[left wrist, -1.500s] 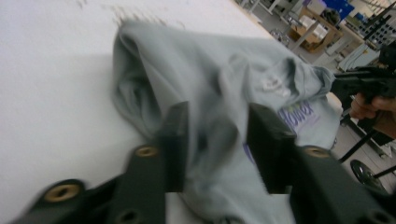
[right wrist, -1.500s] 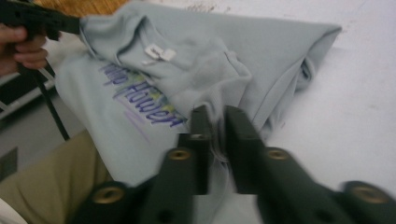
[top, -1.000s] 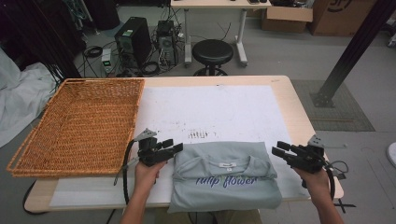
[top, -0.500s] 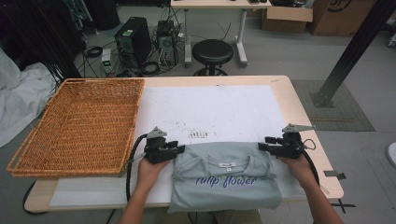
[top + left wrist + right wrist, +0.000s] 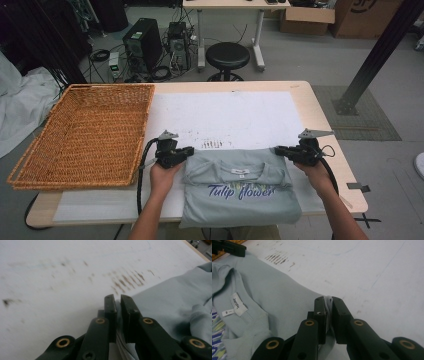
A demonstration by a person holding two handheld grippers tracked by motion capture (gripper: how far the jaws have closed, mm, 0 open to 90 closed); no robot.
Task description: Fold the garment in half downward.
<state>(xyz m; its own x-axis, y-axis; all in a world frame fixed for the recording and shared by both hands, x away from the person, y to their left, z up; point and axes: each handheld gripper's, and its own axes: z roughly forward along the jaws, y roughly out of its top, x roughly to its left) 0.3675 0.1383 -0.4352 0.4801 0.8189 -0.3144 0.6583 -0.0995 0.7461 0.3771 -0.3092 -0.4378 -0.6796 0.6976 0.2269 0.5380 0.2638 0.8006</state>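
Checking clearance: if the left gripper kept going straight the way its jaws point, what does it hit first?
Probably the right gripper. The left gripper, shut on the shirt's shoulder corner, points level along the shirt's top edge toward it. Between them lie only shirt fabric and white mat. Depth is unclear, so it may pass slightly beside it.

The folded pale-blue T-shirt (image 5: 240, 192) at the near edge of the tabletop carries the words "Tulip flower" across its chest, in dark blue slanted script, the letters filled lower down with coloured stripes. In the right gripper view a corner of that striped lettering shows at the far left edge. Inside the collar sits a white neck label (image 5: 237, 304) with small dark print, too fine to read, and a smaller white tab (image 5: 227, 312) below it, also illegible. On the cardboard box (image 5: 362, 15) on the floor at far right, part of a dark printed mark shows, cut off.
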